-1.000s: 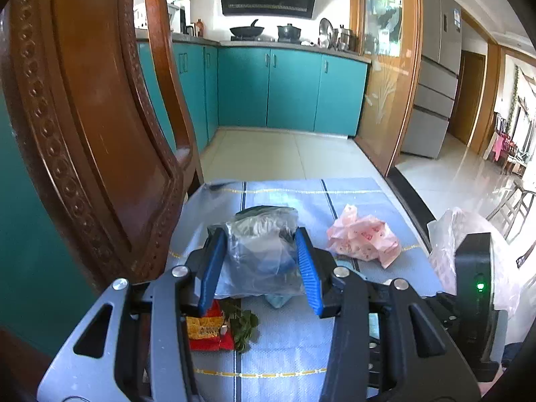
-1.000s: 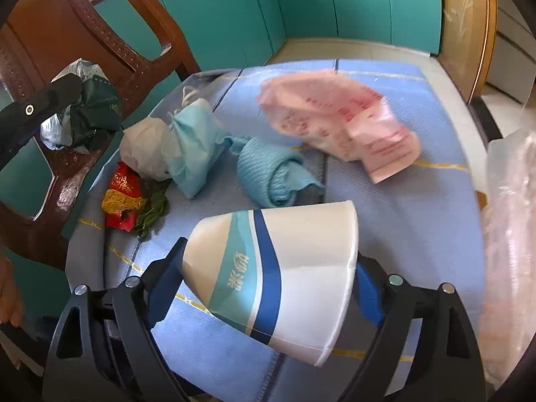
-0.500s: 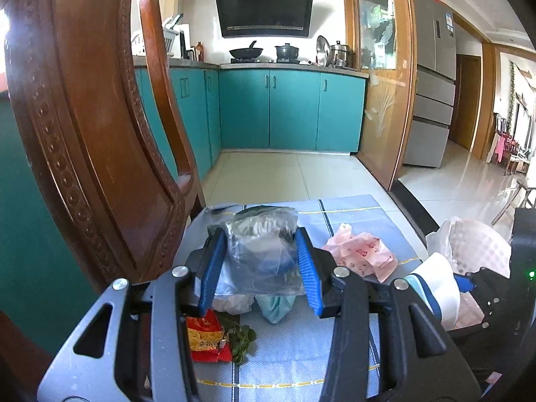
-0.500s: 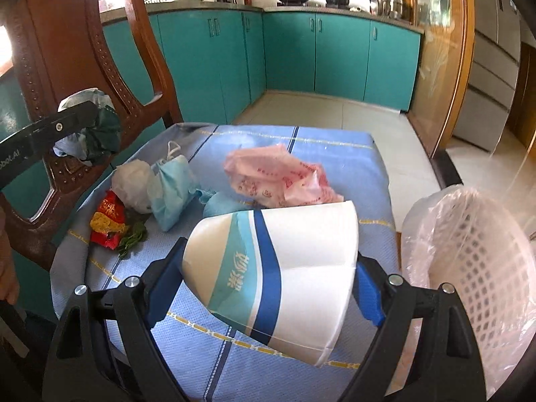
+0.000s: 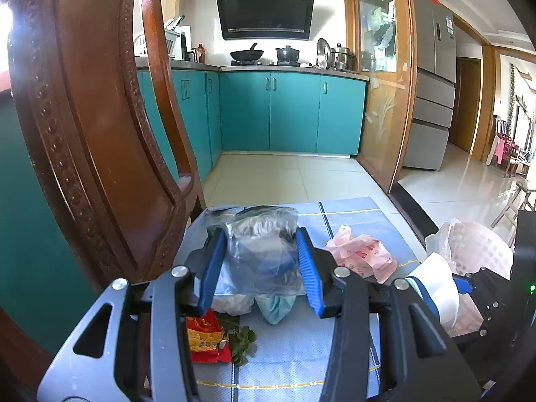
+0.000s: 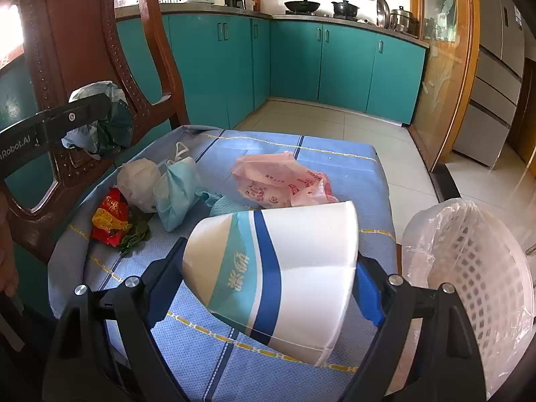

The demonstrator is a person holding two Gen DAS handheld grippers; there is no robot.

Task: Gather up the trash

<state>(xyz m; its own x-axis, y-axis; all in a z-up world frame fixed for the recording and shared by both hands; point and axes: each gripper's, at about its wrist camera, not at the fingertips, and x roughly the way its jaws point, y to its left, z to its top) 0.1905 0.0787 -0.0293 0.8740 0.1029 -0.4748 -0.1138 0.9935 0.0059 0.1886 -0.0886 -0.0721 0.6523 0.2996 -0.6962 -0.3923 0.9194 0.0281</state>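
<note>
Two tools show in the left wrist view. The left tool (image 5: 263,264) pinches a crumpled clear plastic bag (image 5: 264,254) between its blue pads, raised above the desk (image 5: 351,211) with its blue chequered cloth. Below the bag lie a red snack wrapper (image 5: 206,338) with green leaves (image 5: 243,338) beside it, and a pale blue face mask (image 5: 276,308). A pink plastic bag (image 5: 360,253) lies to the right on the cloth. At the right edge the right tool holds a white paper cup (image 5: 435,288) just in front of a white perforated basket (image 5: 479,244) lined with clear plastic.

Seen from the right wrist, the right tool (image 6: 268,281) stands spread wide, gripping the paper cup (image 6: 284,274) on its side, mouth toward the right, above the cloth. The lined basket (image 6: 479,268) stands just right of the desk's edge; what I can see of its inside holds only the liner. This view also shows a grey-white wad (image 6: 139,181) touching the face mask (image 6: 177,191), and the left tool's bag (image 6: 104,124) against the wooden chair back (image 6: 73,33).
</note>
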